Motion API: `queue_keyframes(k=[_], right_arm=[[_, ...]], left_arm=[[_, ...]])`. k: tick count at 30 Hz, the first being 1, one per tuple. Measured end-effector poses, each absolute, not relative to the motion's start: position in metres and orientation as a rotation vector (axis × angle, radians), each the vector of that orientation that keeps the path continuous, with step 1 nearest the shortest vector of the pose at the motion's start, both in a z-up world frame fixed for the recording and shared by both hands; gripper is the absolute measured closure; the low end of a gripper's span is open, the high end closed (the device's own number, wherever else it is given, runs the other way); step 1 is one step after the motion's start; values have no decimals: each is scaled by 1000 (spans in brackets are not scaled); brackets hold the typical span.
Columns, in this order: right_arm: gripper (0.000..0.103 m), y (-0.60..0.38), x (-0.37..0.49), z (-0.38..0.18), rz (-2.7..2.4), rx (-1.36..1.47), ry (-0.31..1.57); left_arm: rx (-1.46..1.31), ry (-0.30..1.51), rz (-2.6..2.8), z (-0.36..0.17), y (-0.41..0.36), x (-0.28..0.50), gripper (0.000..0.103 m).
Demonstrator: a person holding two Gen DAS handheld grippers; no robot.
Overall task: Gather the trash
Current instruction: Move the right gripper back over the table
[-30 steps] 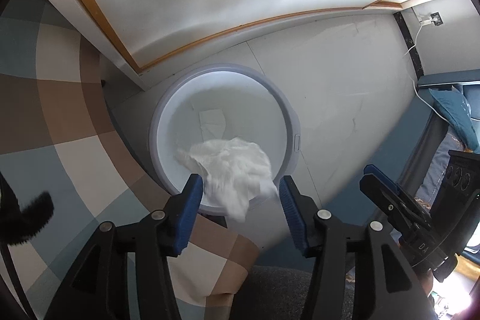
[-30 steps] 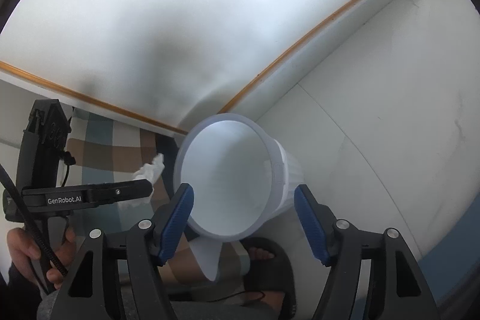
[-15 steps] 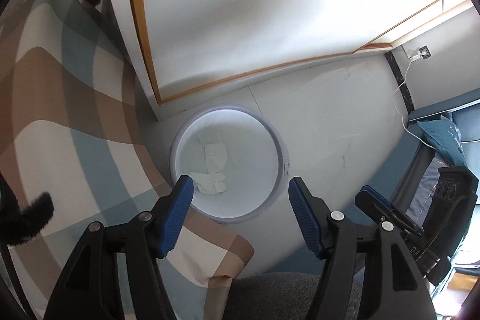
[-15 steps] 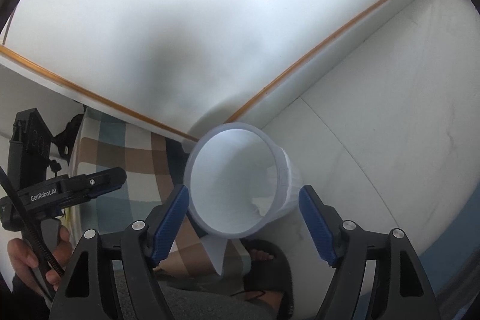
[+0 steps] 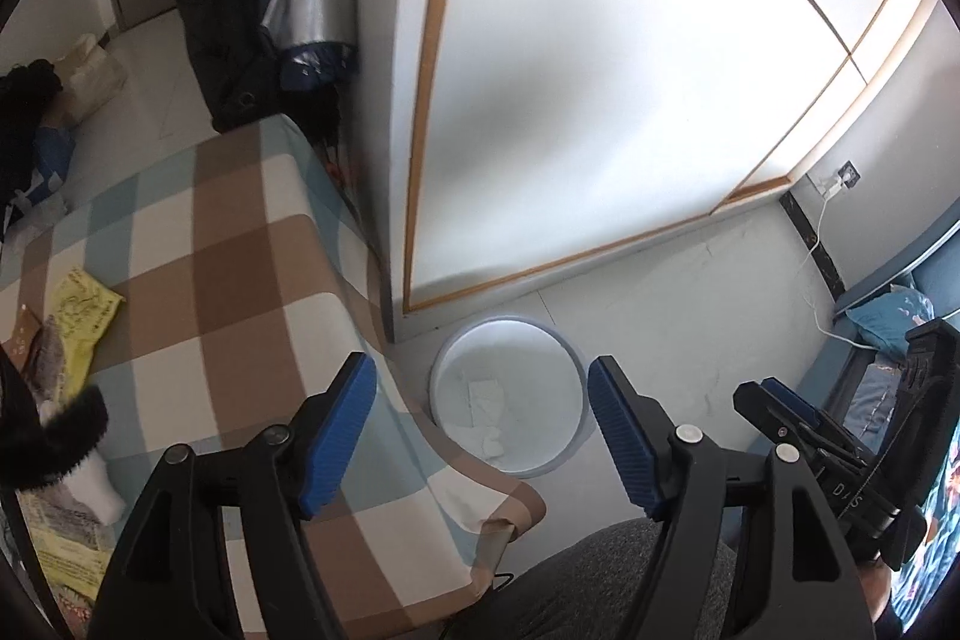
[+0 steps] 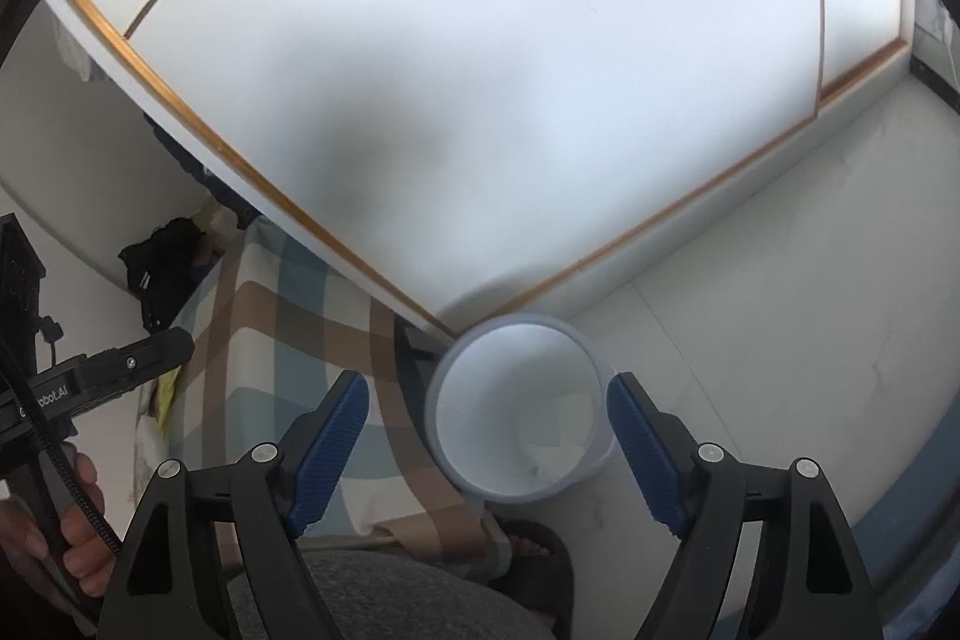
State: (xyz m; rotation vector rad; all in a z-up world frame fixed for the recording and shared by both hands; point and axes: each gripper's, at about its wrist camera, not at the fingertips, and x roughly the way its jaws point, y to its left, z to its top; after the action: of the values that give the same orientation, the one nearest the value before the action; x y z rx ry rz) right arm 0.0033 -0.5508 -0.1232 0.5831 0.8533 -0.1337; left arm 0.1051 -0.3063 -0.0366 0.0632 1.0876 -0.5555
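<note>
A pale round bin (image 5: 577,358) stands on the floor by the bed corner, with crumpled white tissues (image 5: 489,439) at its bottom. My left gripper (image 5: 480,364) hangs high above it. Its jaws are opening and nothing is between them. The right gripper (image 6: 486,382) hovers over the same bin (image 6: 437,388), its jaws also opening and empty, with tissue (image 6: 558,451) visible inside. A yellow wrapper (image 5: 81,316) and printed papers (image 5: 60,538) lie on the bed at the left. Each gripper shows at the edge of the other's view.
A brown, white and teal checked bedspread (image 5: 240,280) covers the bed at the left. White wardrobe doors (image 5: 600,100) rise behind the bin. Dark clothes (image 5: 240,10) hang at the back. A foot in a black slipper (image 6: 528,550) stands beside the bin. A blue pillow (image 5: 888,322) lies at the right.
The left gripper let go of the white tissue, which now lies in the bin. Both grippers rose away from the bin and opened wider; the left view swung up over the bed.
</note>
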Motion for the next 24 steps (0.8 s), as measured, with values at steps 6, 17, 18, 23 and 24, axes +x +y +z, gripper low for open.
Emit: queue_keyframes(k=[6,17,18,23,24], right_arm=[[18,-513,0,-66,-79,507,746],[8,-395,1,4,101,345,622],[8,-384,2,6,116,333,621],[6,-338,7,-3,132,256,648],[6,-328,8,-6,144,254,654]], left_arm=[[18,957,-465,-4,-249,96,27],[-84,781,-287,26,-139,65,12],[-93,776,-272,24,-132,64,12],[-159,752,-224,20,-80,57,12],[-164,745,-207,19,-71,57,12]])
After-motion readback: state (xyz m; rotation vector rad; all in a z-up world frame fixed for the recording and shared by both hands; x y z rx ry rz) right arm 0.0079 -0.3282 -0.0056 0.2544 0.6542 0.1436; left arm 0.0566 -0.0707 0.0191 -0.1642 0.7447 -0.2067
